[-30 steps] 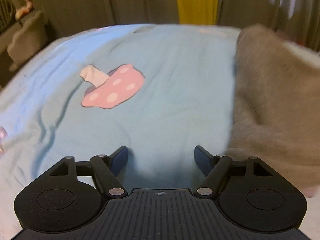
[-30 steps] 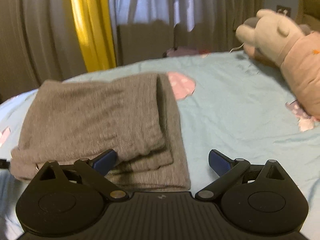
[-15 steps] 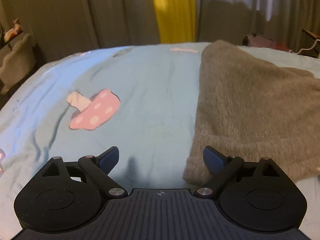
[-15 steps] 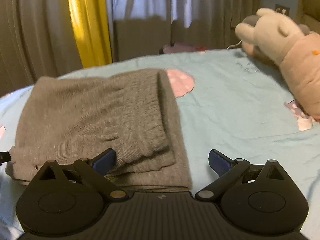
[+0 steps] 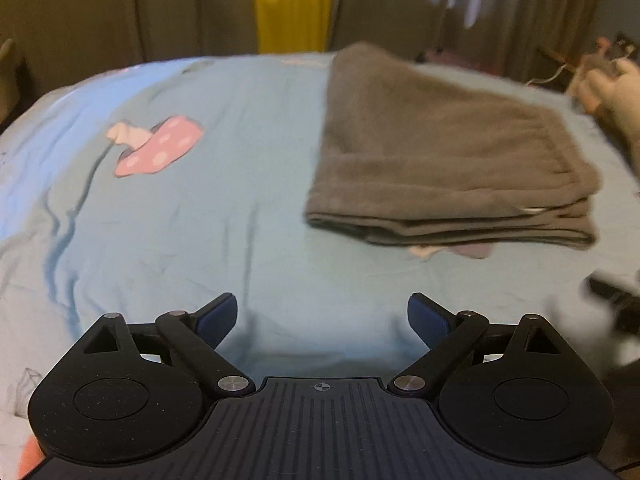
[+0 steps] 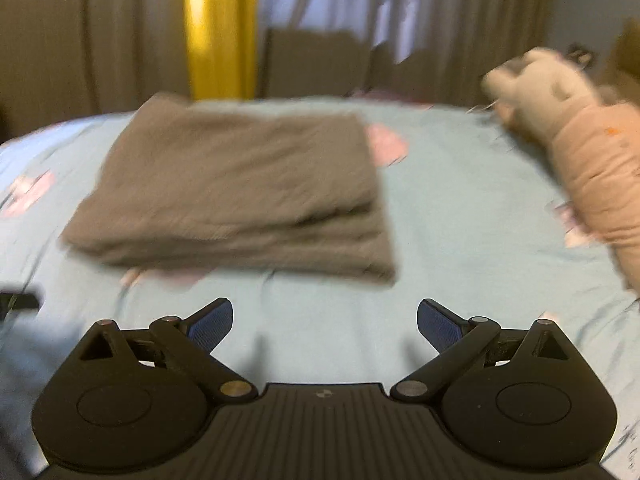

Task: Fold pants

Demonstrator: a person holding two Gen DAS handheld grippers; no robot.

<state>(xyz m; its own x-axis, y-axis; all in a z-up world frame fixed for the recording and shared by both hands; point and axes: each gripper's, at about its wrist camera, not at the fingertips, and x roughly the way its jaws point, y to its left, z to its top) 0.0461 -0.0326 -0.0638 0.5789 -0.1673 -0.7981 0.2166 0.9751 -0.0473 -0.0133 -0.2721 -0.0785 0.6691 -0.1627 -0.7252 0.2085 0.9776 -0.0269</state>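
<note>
Nearest in the left wrist view, the left gripper (image 5: 322, 320) hangs over bare blue sheet with its blue pads spread wide; its jaws have just been opening, and nothing lies between them. The right gripper (image 6: 324, 322) is likewise released and empty, tilted down over the bed (image 5: 168, 216) short of the cloth. At the right edge of the left view a dark blurred shape shows; I cannot tell what it is.

Just beyond both grippers lie the pants (image 5: 448, 160), grey knit, folded into a compact stack of several layers on the blue sheet. Its near edge runs roughly parallel to the near edge of the bed, and a small pale scrap peeks out from under it. The top layer sits slightly askew of the lower ones at the right-hand corner in the right wrist view.

The step in hand looks like backing away after the last fold, so the task seems close to done. To do it well, keep both grippers apart and lifted clear of the stack, so no pad snags the loose knit and drags a layer. If the offset corner matters, a light nudge there would suit better than a fresh pinch.

Further off, a mushroom print (image 5: 158, 146) marks the sheet left of the pants, a plush toy (image 6: 580, 152) lies toward the bed's right side, and curtains (image 6: 220, 28) hang behind.
</note>
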